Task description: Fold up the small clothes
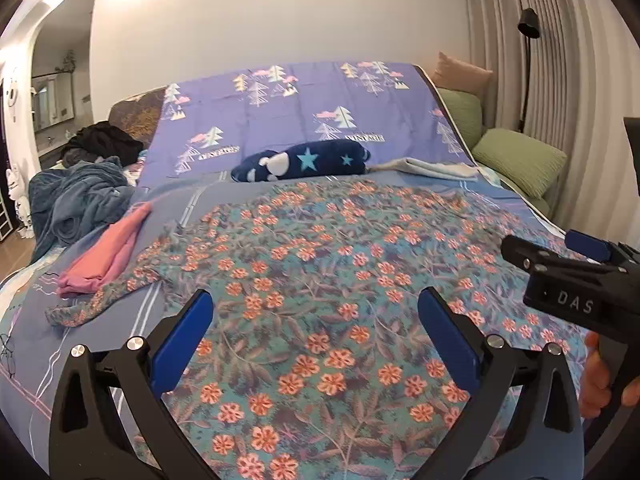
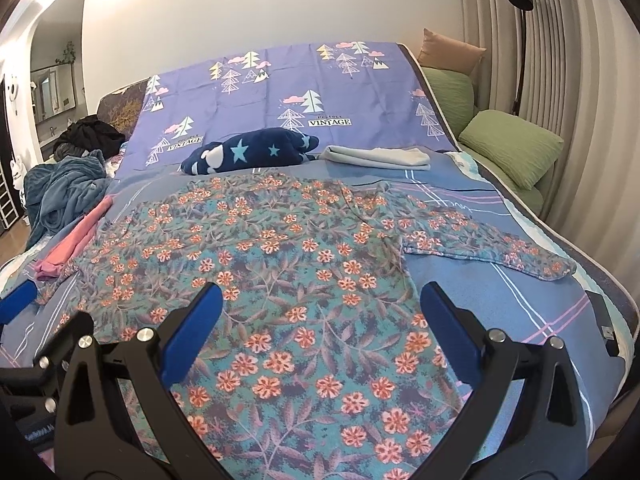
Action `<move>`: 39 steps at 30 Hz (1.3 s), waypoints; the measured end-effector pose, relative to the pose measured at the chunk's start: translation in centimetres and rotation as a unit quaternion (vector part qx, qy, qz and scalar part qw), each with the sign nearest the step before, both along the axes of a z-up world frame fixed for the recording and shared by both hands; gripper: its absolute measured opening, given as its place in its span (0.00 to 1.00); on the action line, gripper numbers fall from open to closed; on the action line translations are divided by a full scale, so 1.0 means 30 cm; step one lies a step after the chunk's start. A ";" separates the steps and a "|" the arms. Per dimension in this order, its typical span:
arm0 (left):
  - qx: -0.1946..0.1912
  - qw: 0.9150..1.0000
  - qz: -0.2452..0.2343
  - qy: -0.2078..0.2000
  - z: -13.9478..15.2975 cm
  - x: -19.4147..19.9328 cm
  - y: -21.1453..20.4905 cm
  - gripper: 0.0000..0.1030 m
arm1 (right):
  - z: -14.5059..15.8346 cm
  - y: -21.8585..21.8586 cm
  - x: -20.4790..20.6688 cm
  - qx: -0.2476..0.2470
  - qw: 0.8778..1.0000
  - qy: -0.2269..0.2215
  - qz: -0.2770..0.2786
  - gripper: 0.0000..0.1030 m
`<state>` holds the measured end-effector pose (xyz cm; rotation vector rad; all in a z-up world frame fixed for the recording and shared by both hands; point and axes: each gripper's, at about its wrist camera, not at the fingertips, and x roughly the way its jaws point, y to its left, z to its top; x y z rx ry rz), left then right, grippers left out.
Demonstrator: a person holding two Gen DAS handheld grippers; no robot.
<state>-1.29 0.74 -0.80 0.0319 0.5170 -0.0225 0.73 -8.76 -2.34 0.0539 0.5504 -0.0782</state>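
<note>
The floral shirt (image 2: pixel 280 264), thin teal cloth with orange flowers, lies flat on the striped bed sheet (image 2: pixel 500 280), sleeves spread out. Above it, the left gripper (image 1: pixel 316 320) and the right gripper (image 2: pixel 320 316) both hold their blue-padded jaws wide apart, gripping nothing.

Matt floral cloth shirt (image 2: pixel 280 264), smooth cotton-like bedsheet (image 2: pixel 472 280), fuzzy plush pillow (image 2: pixel 248 152), ribbed green cushion (image 2: pixel 512 148)

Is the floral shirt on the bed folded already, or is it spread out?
Spread out. The floral shirt lies flat on the bed, with both sleeves stretched sideways, unfolded.
</note>
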 end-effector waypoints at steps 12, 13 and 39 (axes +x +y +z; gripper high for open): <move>-0.026 0.999 0.002 0.024 -0.025 0.037 0.035 0.99 | -0.006 0.009 0.024 -0.013 1.000 0.008 -0.006 0.98; -0.028 0.999 0.003 0.027 -0.027 0.042 0.039 0.99 | -0.006 0.009 0.025 -0.013 1.000 0.009 -0.006 0.98; -0.061 0.996 0.054 0.043 -0.063 0.135 0.272 0.99 | -0.059 0.182 0.233 -0.054 0.992 0.112 0.034 0.98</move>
